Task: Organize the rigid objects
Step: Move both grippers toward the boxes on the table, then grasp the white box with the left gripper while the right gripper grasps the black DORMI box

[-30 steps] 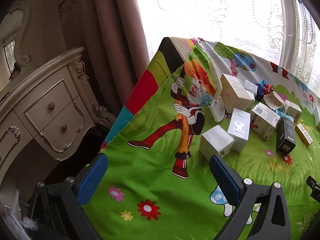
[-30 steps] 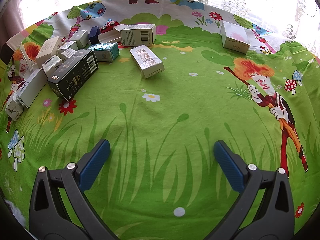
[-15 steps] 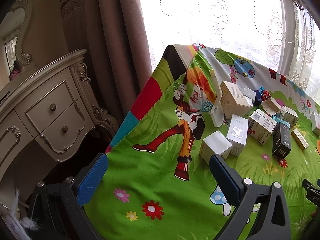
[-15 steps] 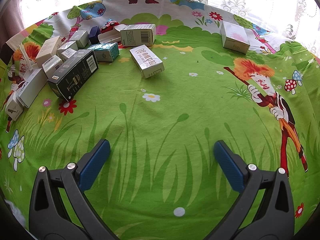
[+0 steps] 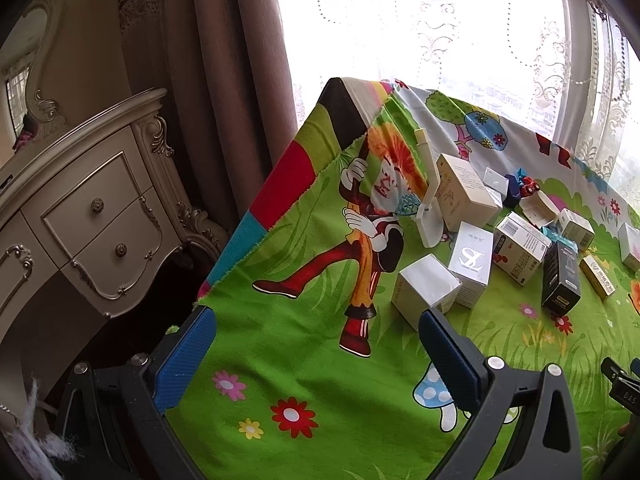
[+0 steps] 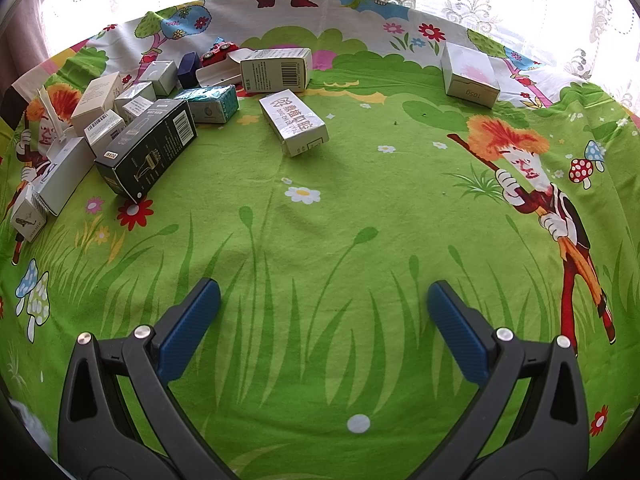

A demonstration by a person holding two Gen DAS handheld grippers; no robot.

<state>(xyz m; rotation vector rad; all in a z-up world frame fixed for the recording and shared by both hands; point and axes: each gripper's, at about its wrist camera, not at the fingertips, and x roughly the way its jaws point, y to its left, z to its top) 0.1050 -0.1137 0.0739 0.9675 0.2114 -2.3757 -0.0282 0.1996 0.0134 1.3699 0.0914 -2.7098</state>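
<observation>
Several small cardboard boxes lie on a table under a green cartoon cloth point(image 6: 320, 220). A black box point(image 6: 148, 148) lies at the left among white boxes. A silver box point(image 6: 294, 122) lies apart near the middle, and a white box point(image 6: 470, 74) sits alone at the far right. In the left wrist view a white cube box point(image 5: 426, 290) and a silver box with a logo point(image 5: 472, 264) are nearest. My left gripper point(image 5: 316, 356) is open and empty over the table's near left corner. My right gripper point(image 6: 320, 312) is open and empty over the bare front of the cloth.
An ornate cream dresser point(image 5: 88, 216) stands left of the table, with brown curtains point(image 5: 224, 60) behind it. A window with lace curtains point(image 5: 440, 20) runs along the far side. A small red toy car point(image 6: 218, 48) lies behind the boxes.
The left gripper has drawn back and tilted up a little, so the boxes look smaller and farther. The right gripper has not moved.
</observation>
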